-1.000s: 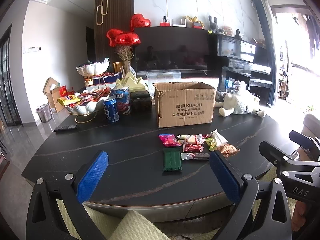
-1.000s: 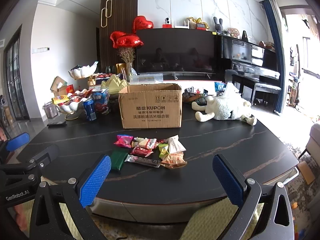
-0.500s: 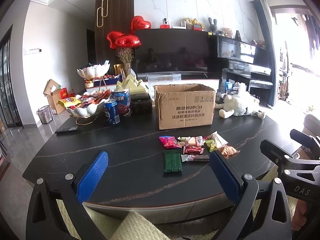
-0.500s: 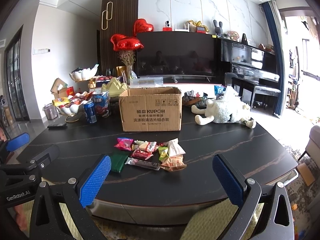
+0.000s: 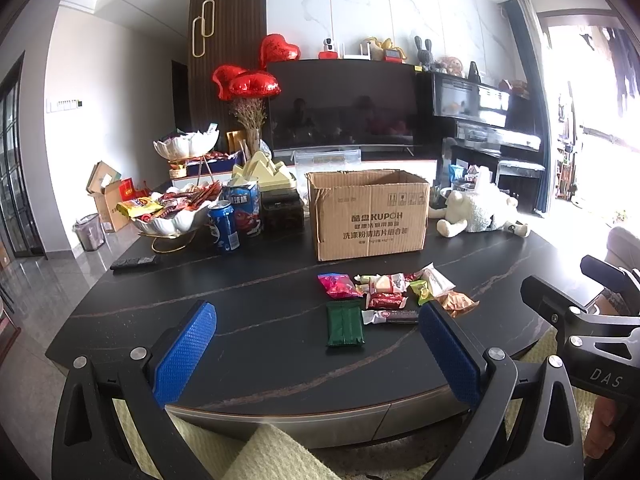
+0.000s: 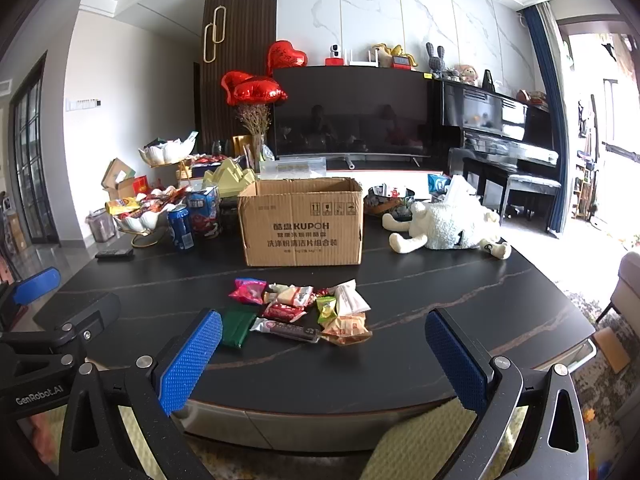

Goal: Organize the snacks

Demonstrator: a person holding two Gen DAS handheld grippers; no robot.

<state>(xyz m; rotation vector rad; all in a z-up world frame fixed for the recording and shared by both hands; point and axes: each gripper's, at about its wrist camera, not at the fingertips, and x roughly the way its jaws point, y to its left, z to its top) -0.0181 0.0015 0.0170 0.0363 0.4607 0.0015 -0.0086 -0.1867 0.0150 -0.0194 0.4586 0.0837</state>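
Edged closer to the snack pile (image 6: pixel 300 312) before the cardboard box (image 6: pixel 302 222), left gripper (image 5: pixel 316 354) and right gripper (image 6: pixel 324 354) both spread wide, empty, nothing sorted yet.

**Snacks laid out before an open box**

The right gripper (image 6: pixel 322 354) hangs spread wide and empty over the near edge of the dark table (image 6: pixel 460 280). A cluster of snack packets (image 6: pixel 304 312) lies just in front of an open cardboard box (image 6: pixel 302 224). A plush toy (image 6: pixel 448 228) lies to the box's right, a blue can (image 6: pixel 181 227) to its left.
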